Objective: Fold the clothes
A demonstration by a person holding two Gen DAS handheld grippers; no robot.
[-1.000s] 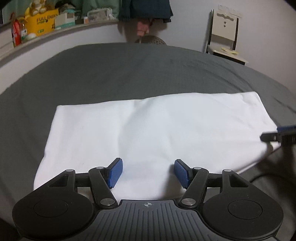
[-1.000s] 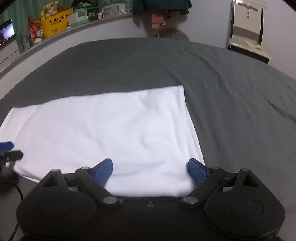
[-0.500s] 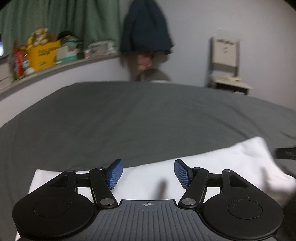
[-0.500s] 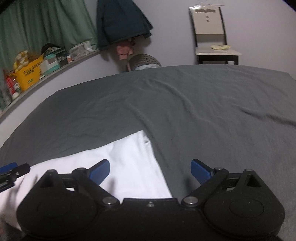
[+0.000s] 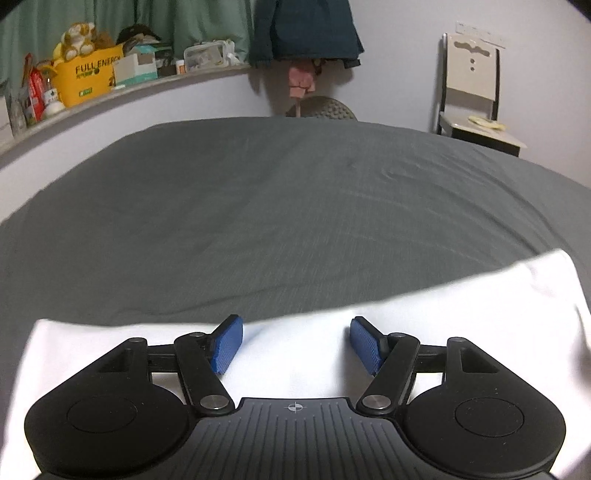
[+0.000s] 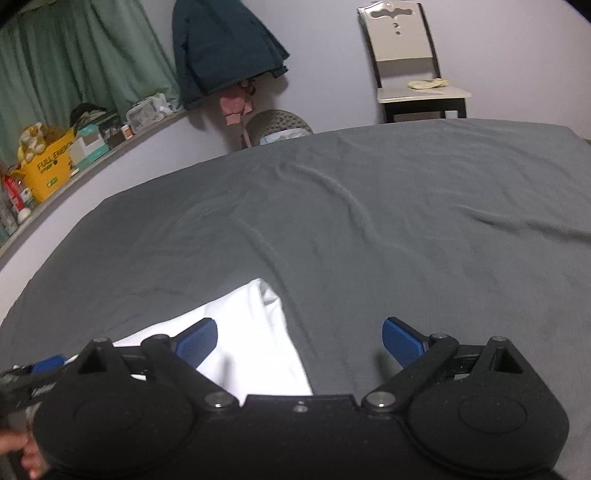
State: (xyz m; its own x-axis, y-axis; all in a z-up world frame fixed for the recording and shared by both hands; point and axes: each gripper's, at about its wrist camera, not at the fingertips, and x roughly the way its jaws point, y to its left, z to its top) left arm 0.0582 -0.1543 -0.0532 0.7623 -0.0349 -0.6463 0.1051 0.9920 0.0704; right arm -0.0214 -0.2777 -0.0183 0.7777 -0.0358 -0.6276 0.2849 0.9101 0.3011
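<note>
A white folded garment [image 5: 461,306] lies flat on the grey bed sheet [image 5: 295,221], filling the bottom of the left wrist view. My left gripper [image 5: 294,325] hovers over its far edge, jaws opening slightly, nothing between the blue pads. In the right wrist view only the garment's right corner [image 6: 255,332] shows. My right gripper [image 6: 299,325] stands wide open above that corner, left pad over the white cloth, right pad over bare sheet [image 6: 406,240]. The left gripper's blue tip [image 6: 44,365] peeks in at the lower left.
A chair [image 5: 472,96] stands beyond the bed's far right corner. A dark jacket [image 5: 303,29] hangs on the wall above a round basket [image 5: 325,110]. A shelf with a yellow box [image 5: 88,77] and clutter runs along the left. A hand [image 6: 26,454] shows at the bottom left.
Both grippers have tilted up and drawn back, so the garment now shows only at the bottom of each view. The right jaws have spread wider.
</note>
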